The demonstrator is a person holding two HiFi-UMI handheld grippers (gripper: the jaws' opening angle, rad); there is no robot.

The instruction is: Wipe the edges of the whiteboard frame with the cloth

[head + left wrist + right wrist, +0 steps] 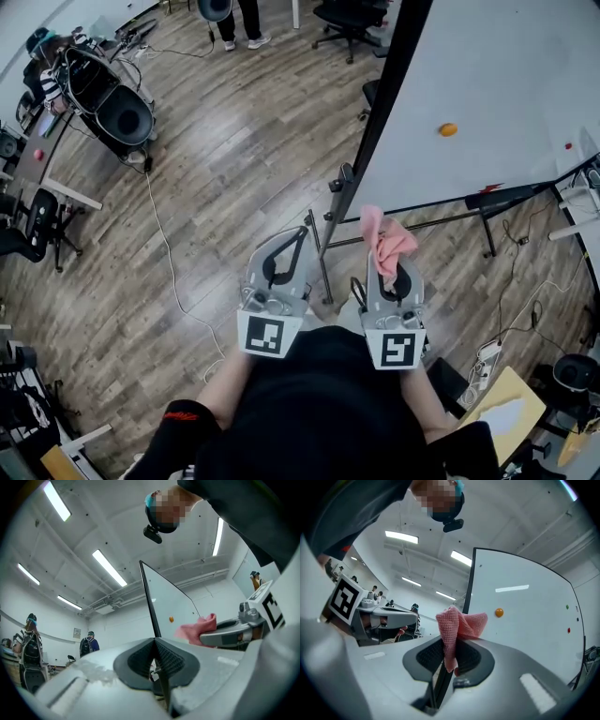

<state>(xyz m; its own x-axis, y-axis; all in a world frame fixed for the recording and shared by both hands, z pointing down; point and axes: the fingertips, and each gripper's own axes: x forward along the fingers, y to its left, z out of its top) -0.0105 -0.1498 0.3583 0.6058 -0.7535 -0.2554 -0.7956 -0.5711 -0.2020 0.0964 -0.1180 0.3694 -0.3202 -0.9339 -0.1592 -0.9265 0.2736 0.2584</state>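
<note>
None of the wiping looks begun, by my judgement: the cloth (386,236) hangs clear of the whiteboard frame (386,89) and touches no edge, so every side of that dark border is left to do. I carry the cloth in my right claw (447,657), whose jaws are pinched onto its lower fold, with the rest bunched above the tips. My left claw (154,644) has its pads pressed together with nothing between them (it rides beside the right one, a little apart, doing no work). The cloth is pink with a fine waffle-like weave, crumpled into a soft peak, with one flap folding over toward the board. It looks light and limp, and I judge it would drape round an edge easily. The whiteboard (497,75) stands ahead and to my right. In the head view its near upright edge is a black strip running up from just beyond the cloth. Its white face is mostly bare, apart from an orange dot (448,129) well away from the border. That near upright edge seems to me the handiest place to begin.
</note>
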